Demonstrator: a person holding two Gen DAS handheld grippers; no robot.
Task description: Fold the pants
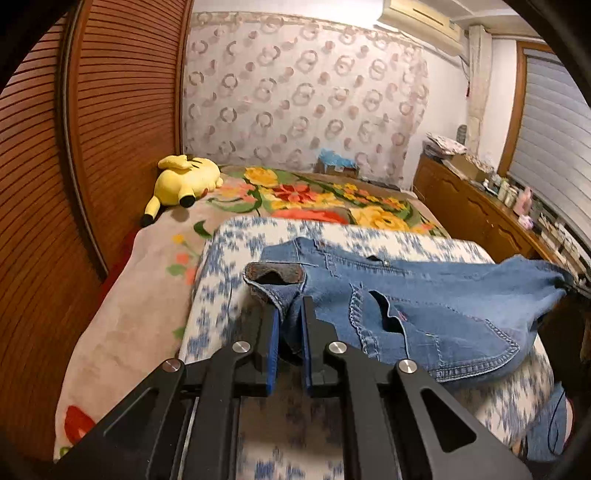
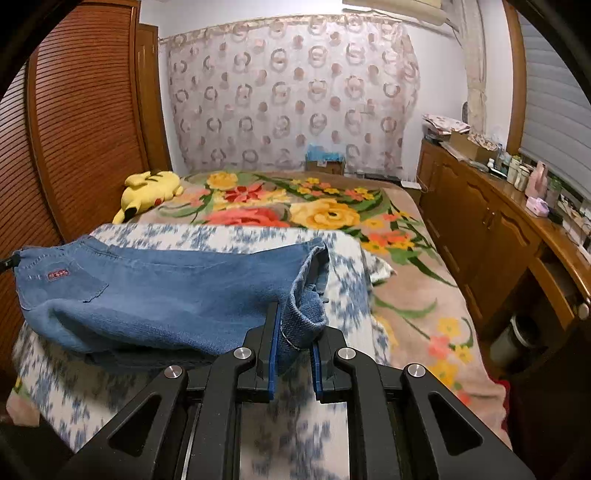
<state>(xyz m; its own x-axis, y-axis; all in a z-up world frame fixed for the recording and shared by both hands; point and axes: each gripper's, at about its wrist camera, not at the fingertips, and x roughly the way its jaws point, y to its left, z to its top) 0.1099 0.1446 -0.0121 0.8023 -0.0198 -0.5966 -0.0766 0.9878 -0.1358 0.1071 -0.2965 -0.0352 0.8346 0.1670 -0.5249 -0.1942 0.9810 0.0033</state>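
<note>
my left gripper (image 1: 290,314) has its fingers (image 1: 272,332) pinching a bunched fold of the jeans (image 1: 424,295) at one end, and my right gripper (image 2: 295,328) has its fingers (image 2: 275,332) pinching a rolled hem of the same jeans (image 2: 166,291) at the other end. the denim hangs slung between the two, sagging over the near part of the bed, above a white cloth with blurred blue print (image 1: 229,266) spread across the near end.

beyond that cloth the bed carries a plush blanket with big yellow, red and orange flowers (image 2: 325,214). a yellow plush toy with black-tipped ears (image 1: 184,181) lies at the bed's far left corner, well apart from the jeans. a small box with something blue on it (image 2: 325,158) sits at the far edge, against the wall.

on the jeans there is a small red tab (image 1: 402,316) by a pocket in the left view, and a red stitched patch (image 2: 57,274) on a back pocket in the right view; i cannot read the writing on either.

a brown slatted wardrobe door (image 1: 110,129) runs along the bed's left edge. a circle-patterned curtain (image 2: 288,92) covers the far wall, with an air conditioner (image 1: 424,22) above. along the right edge stands a wooden cabinet (image 2: 480,221) crowded with bottles and boxes, under window blinds (image 2: 554,110).
</note>
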